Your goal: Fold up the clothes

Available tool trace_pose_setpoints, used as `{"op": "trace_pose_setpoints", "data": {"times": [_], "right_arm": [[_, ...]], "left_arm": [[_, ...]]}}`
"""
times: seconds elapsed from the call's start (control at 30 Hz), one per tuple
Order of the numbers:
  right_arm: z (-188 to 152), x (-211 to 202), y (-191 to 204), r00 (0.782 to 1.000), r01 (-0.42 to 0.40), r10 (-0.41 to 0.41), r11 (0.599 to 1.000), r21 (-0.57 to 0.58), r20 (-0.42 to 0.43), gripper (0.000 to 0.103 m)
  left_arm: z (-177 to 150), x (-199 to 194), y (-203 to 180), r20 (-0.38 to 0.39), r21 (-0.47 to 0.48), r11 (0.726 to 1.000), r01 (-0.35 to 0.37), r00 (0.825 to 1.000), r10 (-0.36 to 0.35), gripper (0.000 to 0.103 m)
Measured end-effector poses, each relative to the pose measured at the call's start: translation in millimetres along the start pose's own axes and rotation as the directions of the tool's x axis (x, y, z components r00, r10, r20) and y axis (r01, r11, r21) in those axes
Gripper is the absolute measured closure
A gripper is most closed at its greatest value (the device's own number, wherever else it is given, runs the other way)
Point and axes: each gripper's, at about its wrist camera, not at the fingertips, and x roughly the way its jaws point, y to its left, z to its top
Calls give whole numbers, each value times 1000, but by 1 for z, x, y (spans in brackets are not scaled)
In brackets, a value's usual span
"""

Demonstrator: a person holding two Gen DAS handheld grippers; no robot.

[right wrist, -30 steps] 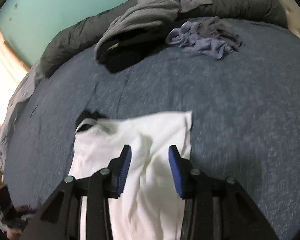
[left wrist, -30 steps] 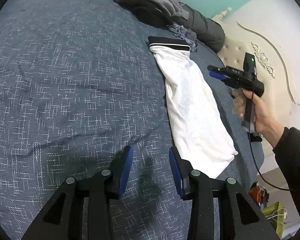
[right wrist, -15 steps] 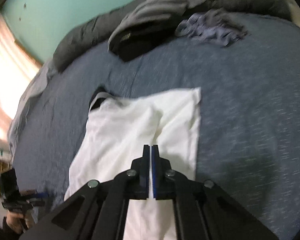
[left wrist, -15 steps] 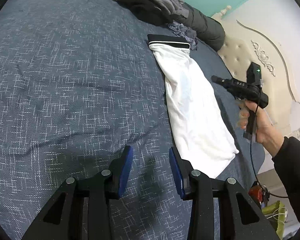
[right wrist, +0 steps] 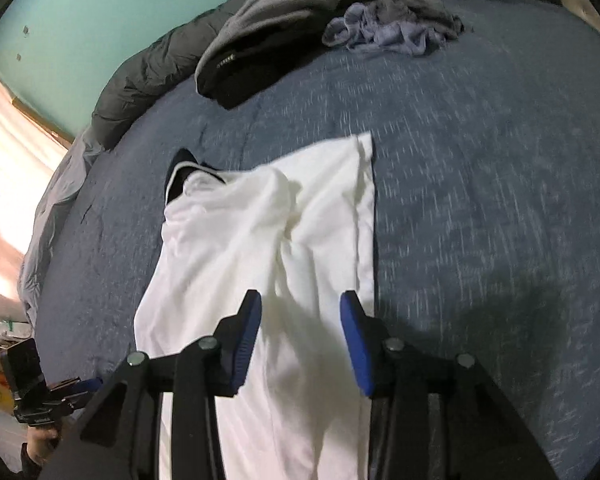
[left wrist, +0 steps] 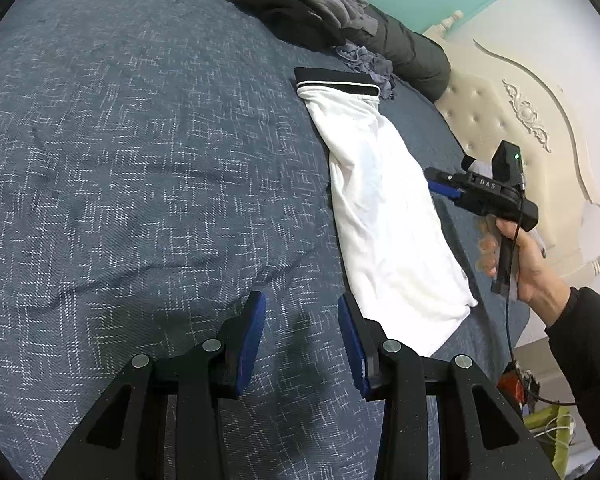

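A white garment [left wrist: 384, 216] with a black waistband [left wrist: 336, 82] lies folded lengthwise on the blue bedspread [left wrist: 140, 160]. My left gripper [left wrist: 302, 312] is open over bare bedspread, just left of the garment's near end, holding nothing. My right gripper [right wrist: 300, 308] hovers over the white garment [right wrist: 260, 248] near its right edge. Its jaws are opening, and the cloth lies beneath them, not pinched. In the left wrist view a hand holds the right gripper [left wrist: 434, 180] at the garment's right side. The left gripper [right wrist: 80, 386] shows at the lower left of the right wrist view.
A grey and black clothes pile [right wrist: 268, 12] and a crumpled bluish cloth [right wrist: 392, 28] lie at the far end, against a dark rolled duvet [left wrist: 412, 56]. A cream headboard [left wrist: 520, 120] borders the bed on the right. Clutter [left wrist: 548, 420] sits off the bed's edge.
The right gripper was open, snapped shut half a second ago, and now stands open again; it has shifted along the white garment. The left gripper has not moved.
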Motion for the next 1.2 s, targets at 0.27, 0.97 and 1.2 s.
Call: {"op": "trace_pose_setpoints", "data": {"times": [0.27, 0.97, 1.2], "right_arm": [[-5, -12, -1, 999, -2, 3, 1000, -16, 47, 102], [2, -8, -24, 968, 230, -233, 972, 41, 94, 102], [-18, -37, -28, 994, 84, -91, 991, 108, 64, 76]], "left_arm": [[-1, 1, -1, -2, 0, 1000, -3, 1000, 3, 62], [-1, 0, -2, -1, 2, 1000, -5, 1000, 5, 62], [-2, 4, -9, -9, -3, 1000, 13, 1000, -13, 61]]}}
